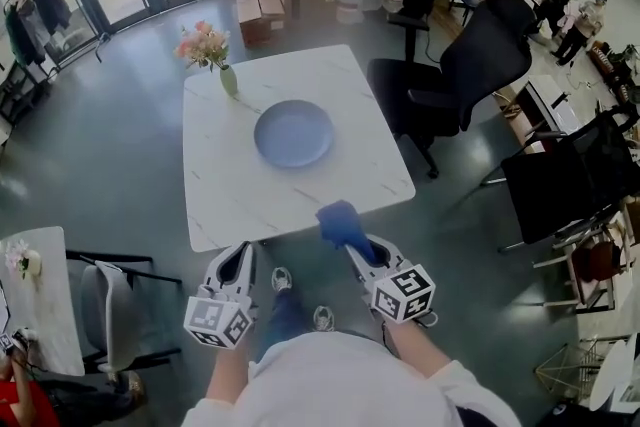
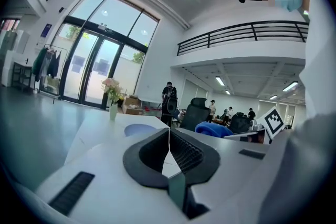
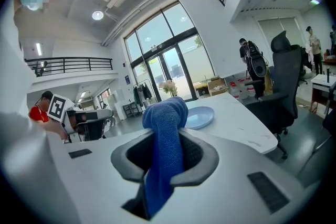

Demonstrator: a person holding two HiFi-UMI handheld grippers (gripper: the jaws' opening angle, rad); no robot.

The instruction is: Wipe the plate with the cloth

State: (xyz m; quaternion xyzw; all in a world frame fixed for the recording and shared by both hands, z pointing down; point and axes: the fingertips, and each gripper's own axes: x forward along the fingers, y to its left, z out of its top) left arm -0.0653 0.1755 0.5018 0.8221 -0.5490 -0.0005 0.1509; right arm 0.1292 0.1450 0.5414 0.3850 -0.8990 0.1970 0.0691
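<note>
Jaws of the right gripper (image 1: pixel 357 251) (image 3: pixel 167 135) clamp a bunched blue terry cloth (image 1: pixel 343 223) (image 3: pixel 164 144) at the white marble-topped square table's (image 1: pixel 300 200) near edge. The left gripper (image 1: pixel 240 262) (image 2: pixel 169 132), empty, is closed. A round pale-blue plate (image 1: pixel 293 133) sits mid-table.

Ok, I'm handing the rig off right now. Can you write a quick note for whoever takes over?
Left claw: shut, empty.
Right claw: shut on the blue cloth, which bunches up past the tips.
Plate: pale blue, bare, near the middle of the white table. A vase of flowers stands near the table's far left corner.
Both claws are by the table's near edge, well short of the plate.
Done: cloth is gripped.
Left: bring the cloth onto the plate and wipe it. The left claw could probably steady the rim.
</note>
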